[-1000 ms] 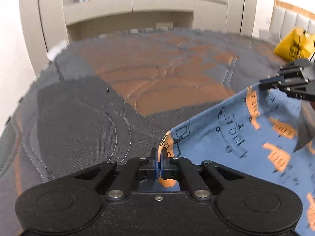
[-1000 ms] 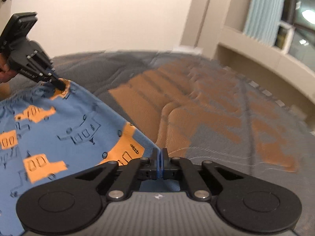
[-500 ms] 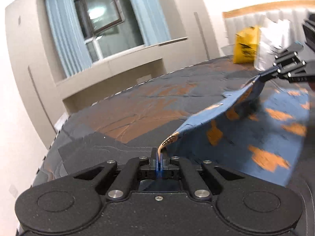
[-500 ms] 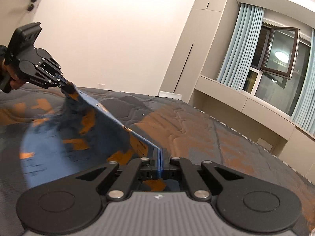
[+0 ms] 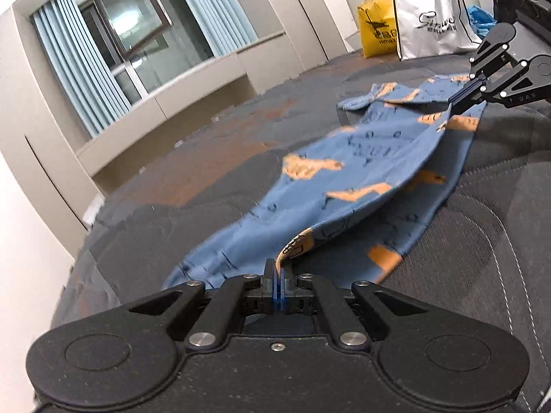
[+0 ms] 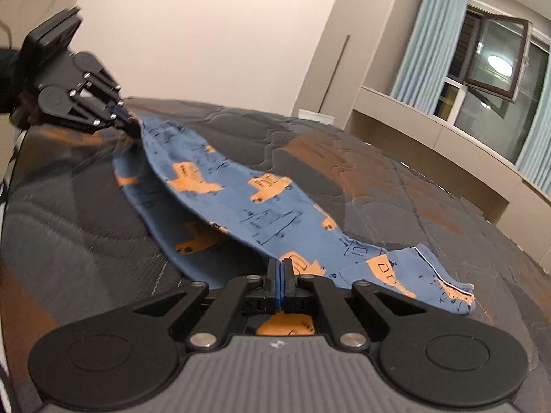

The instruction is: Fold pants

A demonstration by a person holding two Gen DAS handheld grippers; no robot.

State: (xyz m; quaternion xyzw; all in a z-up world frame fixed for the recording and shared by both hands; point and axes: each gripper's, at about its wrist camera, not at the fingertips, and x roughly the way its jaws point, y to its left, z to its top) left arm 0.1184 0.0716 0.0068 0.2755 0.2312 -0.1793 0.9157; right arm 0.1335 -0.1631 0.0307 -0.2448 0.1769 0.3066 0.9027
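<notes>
The blue cotton pants printed with orange vehicles [image 5: 347, 172] are lying on the quilted grey-and-rust mattress [image 5: 206, 158], one long edge being carried over the layer beneath. The left gripper [image 5: 277, 268] is clenching that edge at one end, its jaws pressed together on the cloth; the right gripper [image 6: 279, 268] is pinching the same edge at the other end. The fabric is sagging between the two grips, suggesting a light, limp, non-slippery textile that is likely to drape and wrinkle rather than hold shape. Holding at the hem corners, with the span between them kept taut, appears to suit it best.
</notes>
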